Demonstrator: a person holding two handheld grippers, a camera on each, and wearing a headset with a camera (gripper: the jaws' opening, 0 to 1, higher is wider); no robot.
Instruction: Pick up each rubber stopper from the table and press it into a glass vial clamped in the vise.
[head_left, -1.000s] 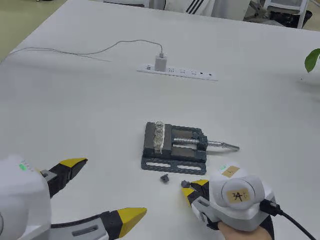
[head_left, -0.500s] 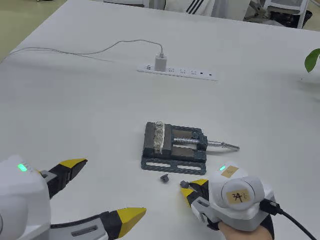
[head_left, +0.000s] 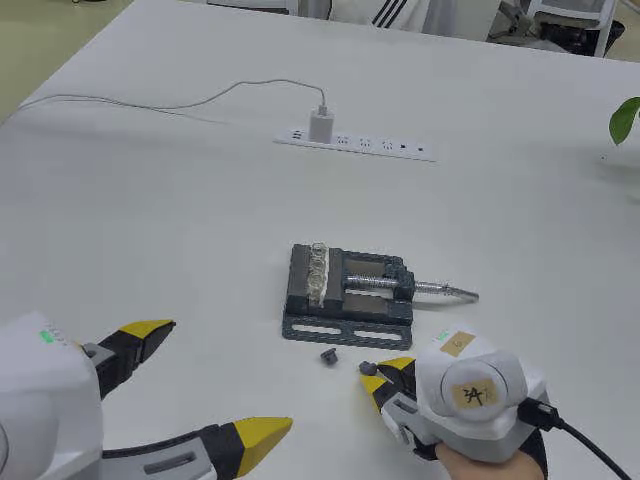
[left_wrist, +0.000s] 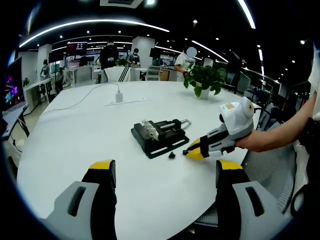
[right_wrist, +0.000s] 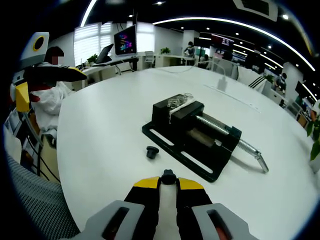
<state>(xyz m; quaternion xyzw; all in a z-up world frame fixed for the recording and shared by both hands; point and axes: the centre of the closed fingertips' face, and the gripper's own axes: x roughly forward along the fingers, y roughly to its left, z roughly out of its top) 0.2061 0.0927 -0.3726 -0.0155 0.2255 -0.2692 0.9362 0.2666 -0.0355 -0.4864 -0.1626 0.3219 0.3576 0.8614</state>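
Note:
A dark vise (head_left: 365, 300) stands mid-table with a row of clear glass vials (head_left: 318, 270) clamped in its left end. One grey rubber stopper (head_left: 328, 355) lies loose just in front of the vise. My right gripper (head_left: 372, 376) is low at the table beside it, shut on a second stopper (right_wrist: 168, 176) pinched between its yellow tips. In the right gripper view the loose stopper (right_wrist: 152, 151) lies left of the tips, and the vise (right_wrist: 210, 142) and vials (right_wrist: 180, 102) are beyond. My left gripper (head_left: 205, 380) hangs open at the lower left with nothing in it.
A white power strip (head_left: 380, 146) with a plugged charger (head_left: 321, 126) lies at the back, its cable (head_left: 150, 104) trailing left. The vise's screw handle (head_left: 450, 291) sticks out to the right. A plant leaf (head_left: 623, 118) shows at the right edge.

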